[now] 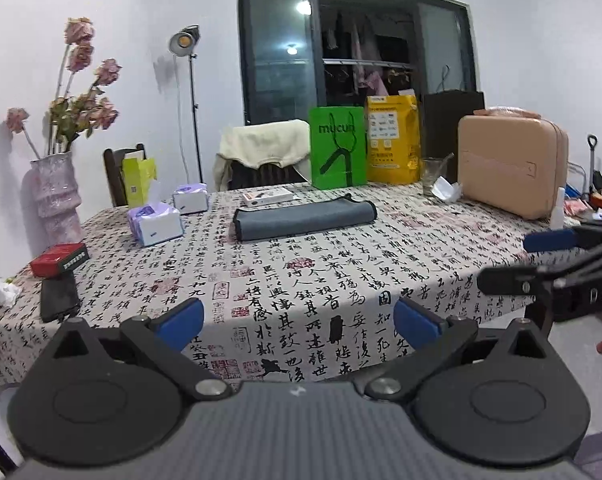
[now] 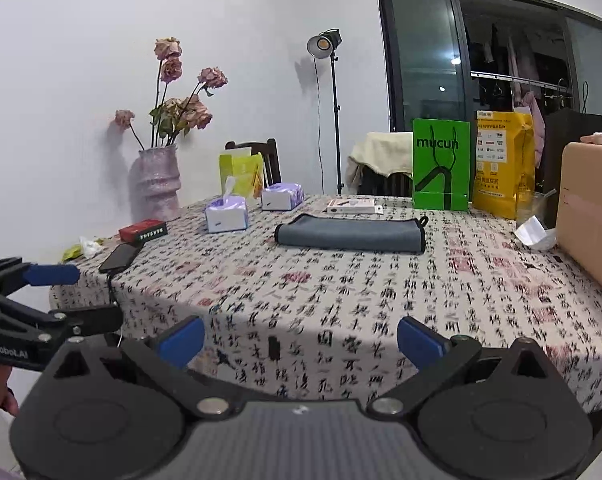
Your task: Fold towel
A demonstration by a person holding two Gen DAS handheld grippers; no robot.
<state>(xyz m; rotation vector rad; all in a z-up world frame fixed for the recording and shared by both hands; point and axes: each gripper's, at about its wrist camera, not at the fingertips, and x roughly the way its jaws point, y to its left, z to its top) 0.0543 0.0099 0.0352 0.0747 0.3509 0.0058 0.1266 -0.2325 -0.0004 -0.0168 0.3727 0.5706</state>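
A grey towel (image 1: pixel 305 220) with dark edging lies folded into a long flat strip on the calligraphy-print tablecloth (image 1: pixel 301 280), near the far middle of the table; it also shows in the right wrist view (image 2: pixel 351 233). My left gripper (image 1: pixel 299 322) is open and empty, held off the table's near edge, well short of the towel. My right gripper (image 2: pixel 301 338) is open and empty too, near the front edge. Each gripper shows in the other's view: the right one (image 1: pixel 505 262) at the right edge, the left one (image 2: pixel 97 296) at the left edge.
Two tissue packs (image 1: pixel 155 224), a red box (image 1: pixel 59 258) and a black phone (image 1: pixel 59 296) lie at the left. A green bag (image 1: pixel 337 152), yellow bag (image 1: pixel 393 140), glass (image 1: pixel 433 174) and beige case (image 1: pixel 513 168) stand at the back right. A vase of flowers (image 1: pixel 57 196) stands left.
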